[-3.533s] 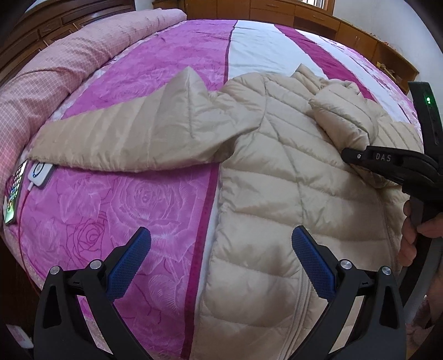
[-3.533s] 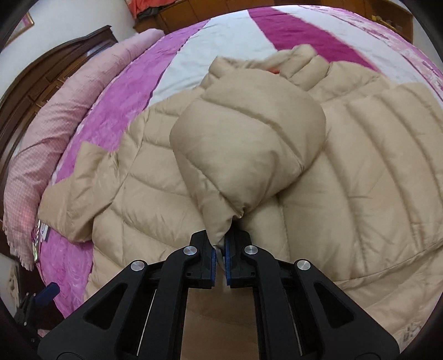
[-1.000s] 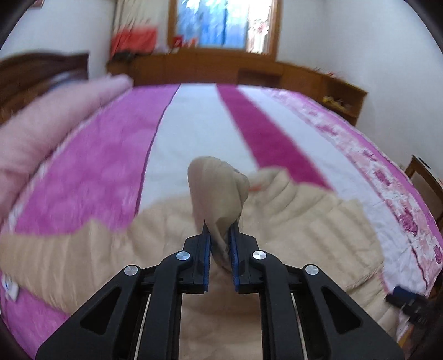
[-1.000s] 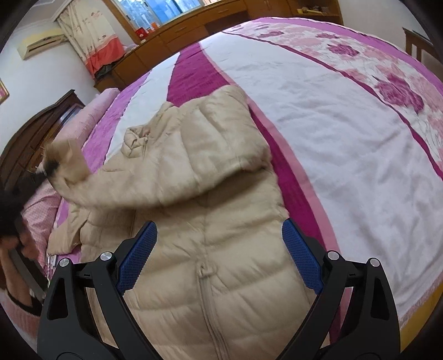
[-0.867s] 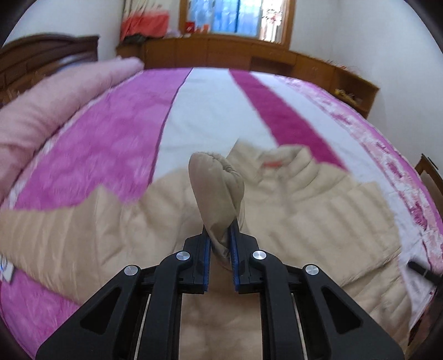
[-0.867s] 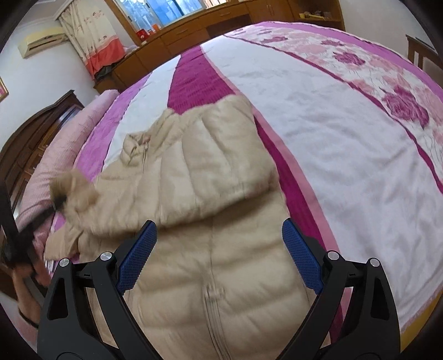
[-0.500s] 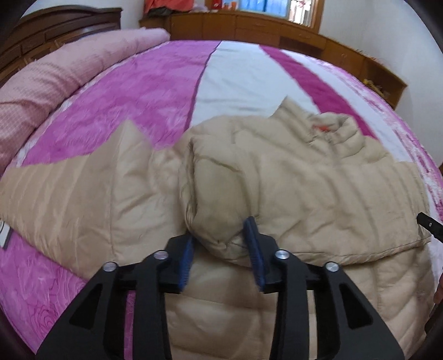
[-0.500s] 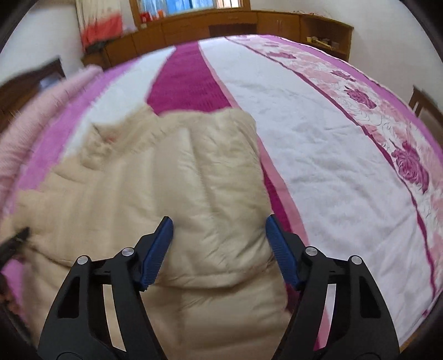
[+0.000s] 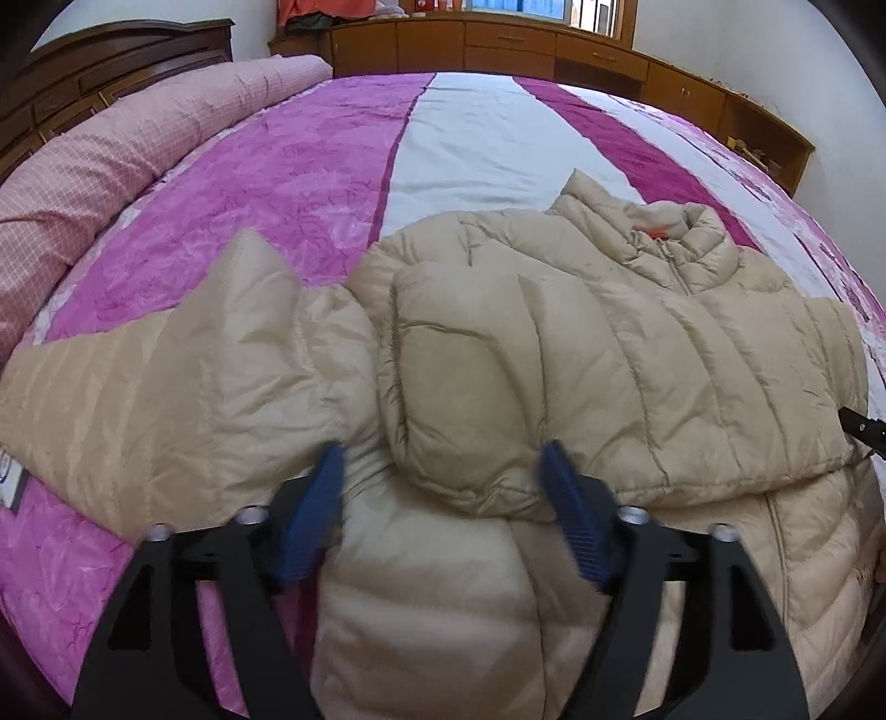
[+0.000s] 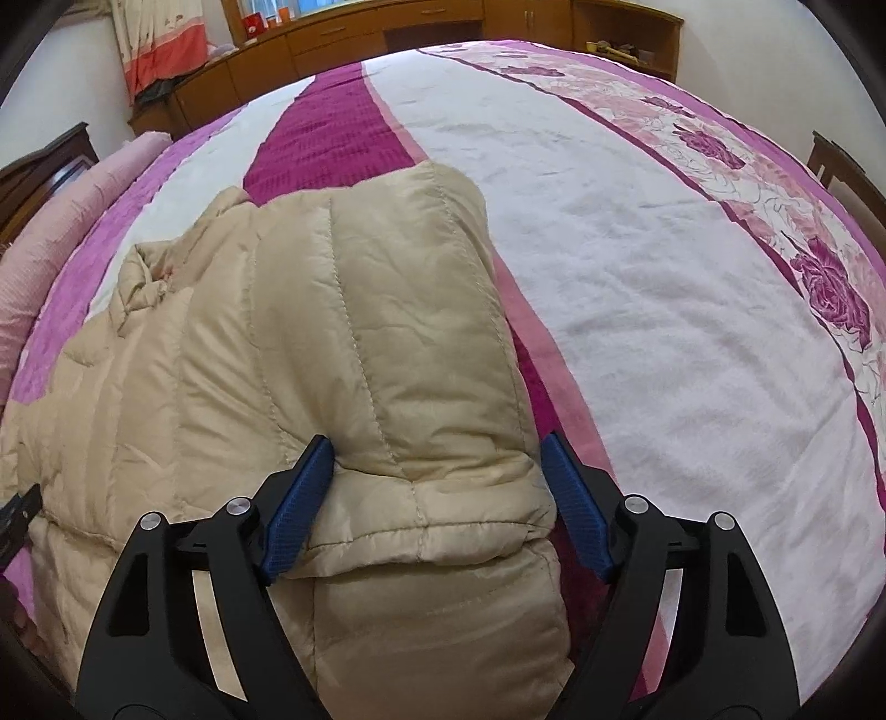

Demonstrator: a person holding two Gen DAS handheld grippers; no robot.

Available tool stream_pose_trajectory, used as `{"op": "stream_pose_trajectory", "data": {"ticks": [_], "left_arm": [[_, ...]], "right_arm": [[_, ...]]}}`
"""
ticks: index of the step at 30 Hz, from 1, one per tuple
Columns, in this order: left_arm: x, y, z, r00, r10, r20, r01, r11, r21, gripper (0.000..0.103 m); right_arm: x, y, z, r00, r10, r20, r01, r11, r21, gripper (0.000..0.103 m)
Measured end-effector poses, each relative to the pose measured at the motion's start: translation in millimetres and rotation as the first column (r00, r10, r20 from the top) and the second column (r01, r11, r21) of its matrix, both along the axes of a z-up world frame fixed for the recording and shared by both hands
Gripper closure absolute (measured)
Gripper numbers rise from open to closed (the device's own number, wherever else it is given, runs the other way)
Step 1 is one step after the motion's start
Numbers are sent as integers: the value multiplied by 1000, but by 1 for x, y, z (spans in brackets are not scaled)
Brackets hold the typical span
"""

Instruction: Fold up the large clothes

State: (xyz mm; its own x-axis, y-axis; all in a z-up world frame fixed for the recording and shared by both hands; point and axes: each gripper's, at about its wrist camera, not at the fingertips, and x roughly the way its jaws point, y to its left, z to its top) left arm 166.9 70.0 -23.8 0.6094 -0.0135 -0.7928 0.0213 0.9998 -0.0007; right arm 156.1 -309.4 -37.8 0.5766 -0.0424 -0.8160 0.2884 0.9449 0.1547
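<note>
A beige puffer jacket [image 9: 692,343] lies front-up on the pink and white bedspread [image 9: 310,166], collar at the far side. One sleeve is folded across the chest, and its cuff [image 9: 470,421] rests between the fingers of my left gripper [image 9: 443,498]. That gripper's jaws are opening and do not press the cuff. The other sleeve [image 9: 166,376] stretches out flat to the left. In the right wrist view my right gripper [image 10: 437,498] straddles the folded sleeve's bend [image 10: 387,332] at the jacket's right edge. Its jaws are opening, with the puffy fold filling the space between them.
A rolled pink quilt [image 9: 111,149] lies along the bed's left side below a dark wooden headboard [image 9: 111,55]. Wooden cabinets [image 9: 554,50] line the far wall. A chair [image 10: 847,166] stands at the right bed edge. A white device [image 9: 8,476] lies at the near left.
My left gripper came down with the sleeve cuff, laid it on the jacket's chest and let go. My right gripper moved in over the folded sleeve's bend and narrowed around it.
</note>
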Motion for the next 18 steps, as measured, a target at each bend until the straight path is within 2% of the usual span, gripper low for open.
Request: {"op": "stream_pose_trajectory", "data": {"ticks": [3,10,18], "left_arm": [[-13,7,9,1000,-2,13,2,1000,3,20],[-36,37,19,999,54,4,-54,997,-49,20],[-55,80,24,993,116,8,-115,991,-66,20]], "right_arm": [[-15,0,13,1000,4,24,-4,1000,21,25],[-61,19,41,995,53,86,-57,997,48,21],[-106,57,54,990,110,87,-115,992,51,17]]}}
